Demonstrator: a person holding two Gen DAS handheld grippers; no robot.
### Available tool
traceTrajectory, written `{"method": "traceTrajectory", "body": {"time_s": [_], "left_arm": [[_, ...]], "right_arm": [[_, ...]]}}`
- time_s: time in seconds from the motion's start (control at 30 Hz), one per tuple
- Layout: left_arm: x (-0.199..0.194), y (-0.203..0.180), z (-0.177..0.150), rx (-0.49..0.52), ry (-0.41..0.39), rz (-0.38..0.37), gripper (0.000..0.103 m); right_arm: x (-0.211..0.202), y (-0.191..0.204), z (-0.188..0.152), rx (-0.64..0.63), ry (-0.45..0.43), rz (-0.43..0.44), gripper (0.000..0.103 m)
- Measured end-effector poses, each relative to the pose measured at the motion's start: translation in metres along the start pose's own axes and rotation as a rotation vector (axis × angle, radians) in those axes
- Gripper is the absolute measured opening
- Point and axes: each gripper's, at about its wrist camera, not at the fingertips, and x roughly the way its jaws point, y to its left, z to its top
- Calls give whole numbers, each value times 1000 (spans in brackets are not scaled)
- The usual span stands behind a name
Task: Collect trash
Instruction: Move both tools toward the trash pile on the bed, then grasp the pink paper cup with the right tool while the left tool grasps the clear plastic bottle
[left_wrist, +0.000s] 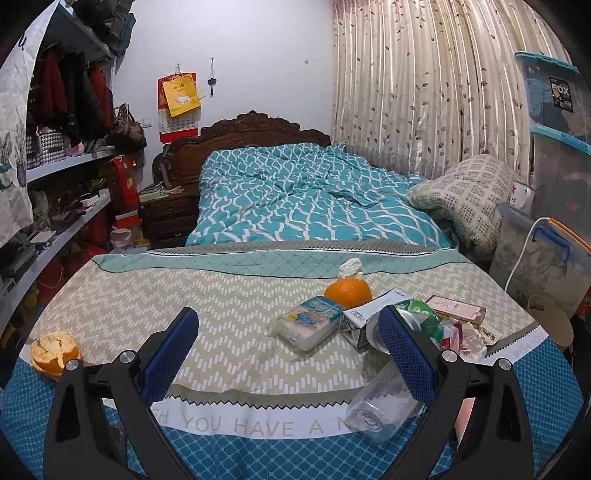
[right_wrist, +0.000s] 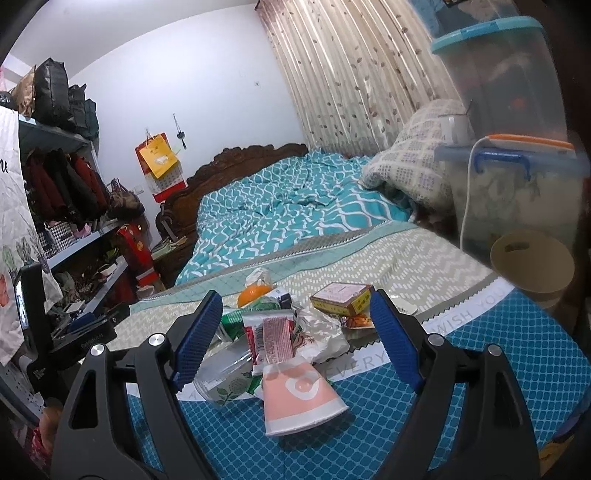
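Both grippers, left gripper (left_wrist: 291, 350) and right gripper (right_wrist: 295, 336), gape wide, holding nothing. Half the clear bottle (left_wrist: 384, 410) hides behind a finger. Wrappers (right_wrist: 314, 332) bury the green can (right_wrist: 236, 321).

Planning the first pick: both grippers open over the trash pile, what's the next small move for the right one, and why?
Probably ease the right gripper forward and down to close on the pink paper cup. It lies on its side nearest the camera, roughly centred between the open jaws, on top of the pile's edge beside the red wrapper, so little else should get caught.
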Motion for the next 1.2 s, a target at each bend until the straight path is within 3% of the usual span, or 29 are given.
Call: {"method": "traceTrajectory", "body": {"time_s": [0.07, 0.17, 0.23, 0.3, 0.37, 0.43, 0.47, 0.73, 0.93, 1.0, 1.03, 1.07, 1.1, 1.13, 1.17, 1.2], "left_arm": [[1, 3, 0, -10, 1, -10, 92], [5, 7, -2, -20, 13, -15, 84], [9, 8, -4, -27, 31, -28, 84], [11, 9, -6, -32, 43, -43, 84], [14, 7, -9, -33, 61, -75, 89], [17, 3, -13, -35, 74, -106, 94], [19, 1, -16, -30, 81, -121, 94], [46, -46, -43, 93, 206, -292, 94], [77, -77, -65, 185, 295, -340, 94], [85, -80, -71, 181, 321, -353, 90], [89, -79, -74, 168, 336, -364, 73], [91, -78, -75, 162, 340, -368, 69], [91, -75, -75, 153, 333, -384, 67], [89, -72, -75, 151, 334, -392, 63], [87, -71, -74, 152, 331, -400, 59], [85, -70, -74, 153, 328, -404, 56]], "right_arm": [[2, 1, -1, 1, 12, 1, 82], [8, 3, -3, -18, 45, 18, 64], [14, 4, -7, -30, 73, 28, 53], [20, 4, -11, -36, 98, 31, 51], [24, 0, -16, -25, 118, 26, 54], [29, -5, -21, -3, 144, 22, 77], [31, -9, -24, 11, 150, 20, 81], [70, -45, -54, 137, 358, 69, 85], [100, -60, -78, 244, 492, 136, 87], [109, -59, -85, 256, 528, 150, 87], [114, -59, -90, 263, 549, 156, 88], [115, -57, -91, 260, 538, 160, 88], [117, -56, -91, 248, 542, 155, 82], [119, -53, -92, 236, 553, 171, 55], [121, -50, -94, 233, 572, 189, 43], [122, -50, -95, 235, 576, 194, 40]]}}
